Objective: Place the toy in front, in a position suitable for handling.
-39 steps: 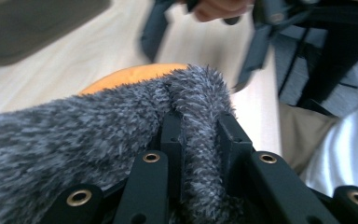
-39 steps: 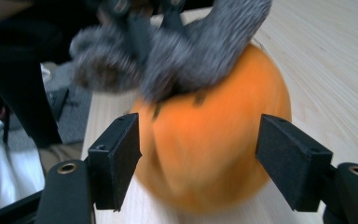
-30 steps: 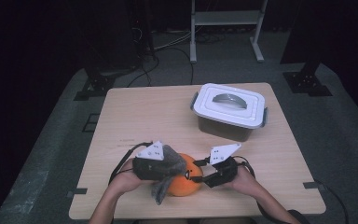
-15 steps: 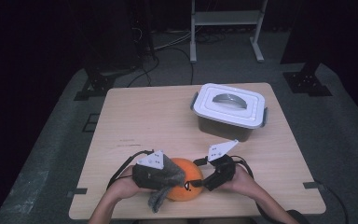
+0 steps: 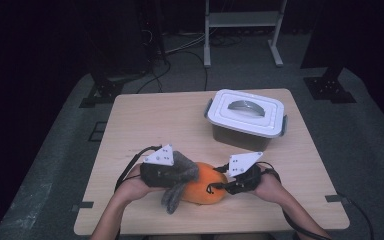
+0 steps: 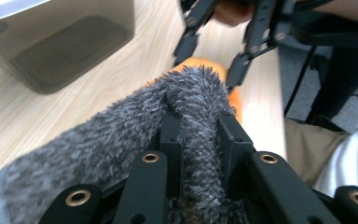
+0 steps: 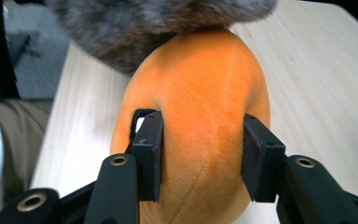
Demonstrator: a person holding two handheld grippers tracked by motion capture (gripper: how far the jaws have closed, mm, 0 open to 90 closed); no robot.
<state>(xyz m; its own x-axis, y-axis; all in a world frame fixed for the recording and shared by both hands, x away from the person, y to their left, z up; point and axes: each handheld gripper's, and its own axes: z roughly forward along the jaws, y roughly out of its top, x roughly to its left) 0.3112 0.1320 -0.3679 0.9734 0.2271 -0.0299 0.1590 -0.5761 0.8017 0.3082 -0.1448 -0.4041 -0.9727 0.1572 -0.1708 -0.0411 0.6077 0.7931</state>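
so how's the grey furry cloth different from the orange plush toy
The grey furry cloth is shaggy with long pile; the orange plush toy is smooth and short-napped. The cloth is limp and folded, draped over the toy; the toy is a firm rounded egg shape lying on the table. The left tongs pinch a fold of the cloth; the right tongs clamp the toy's end. Both are soft fabric.

My plush toy (image 5: pixel 207 189): plain orange; its fuzzy part (image 5: pixel 180 175): mottled grey; box (image 5: pixel 245 120): grey, white lid; surface (image 5: pixel 160 125): pale wood grain.
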